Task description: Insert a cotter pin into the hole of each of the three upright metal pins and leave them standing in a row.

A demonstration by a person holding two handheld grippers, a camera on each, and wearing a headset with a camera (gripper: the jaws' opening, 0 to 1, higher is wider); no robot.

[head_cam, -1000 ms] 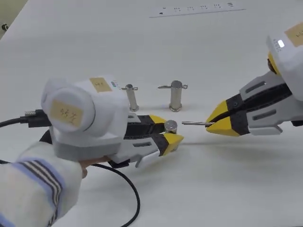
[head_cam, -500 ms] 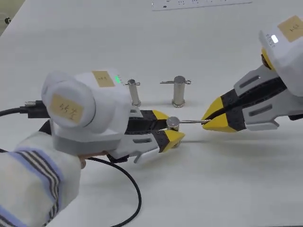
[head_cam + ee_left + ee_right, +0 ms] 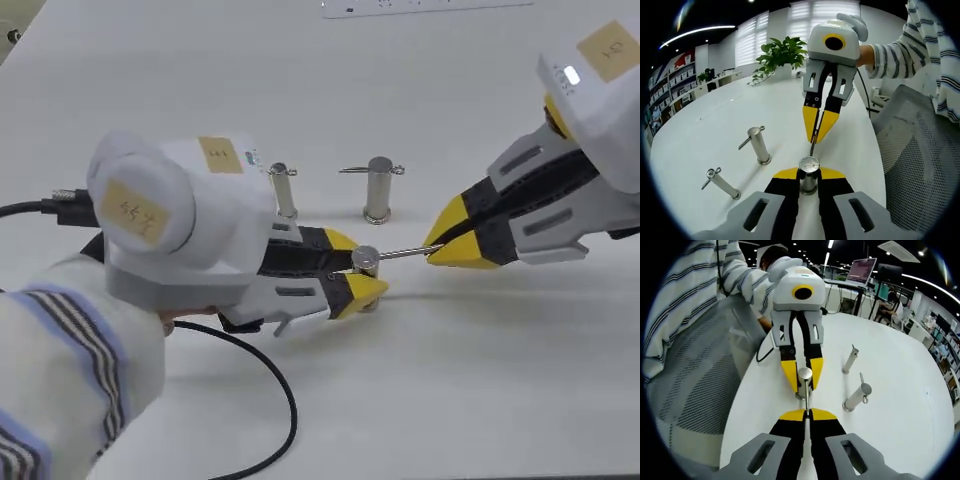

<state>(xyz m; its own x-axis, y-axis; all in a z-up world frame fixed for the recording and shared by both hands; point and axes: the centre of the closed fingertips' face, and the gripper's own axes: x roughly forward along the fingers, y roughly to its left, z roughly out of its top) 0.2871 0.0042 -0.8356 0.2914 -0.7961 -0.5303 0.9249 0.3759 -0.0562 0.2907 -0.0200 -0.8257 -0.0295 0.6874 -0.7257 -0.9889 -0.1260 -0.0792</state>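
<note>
My left gripper (image 3: pixel 352 275) (image 3: pixel 808 176) is shut on an upright metal pin (image 3: pixel 363 263) (image 3: pixel 808 175) (image 3: pixel 804 378) standing on the white table. My right gripper (image 3: pixel 446 238) (image 3: pixel 806 416) is shut on a thin cotter pin (image 3: pixel 402 252) (image 3: pixel 807 399) (image 3: pixel 812 146), whose free tip meets the held pin just under its head. Behind stand two more metal pins, a thin one (image 3: pixel 283 190) (image 3: pixel 723 183) (image 3: pixel 850 360) and a thicker one (image 3: pixel 379 188) (image 3: pixel 759 146) (image 3: pixel 857 396), each with a cotter pin through its top.
A black cable (image 3: pixel 250 365) trails from my left gripper across the near table. A white power strip (image 3: pixel 420 6) lies at the far edge. A mesh chair (image 3: pixel 912 165) stands beside the table. A potted plant (image 3: pixel 782 52) sits at its far end.
My right gripper has carried the cotter pin leftward until its tip reached the pin held in my left gripper; a gap separated them one second ago.
</note>
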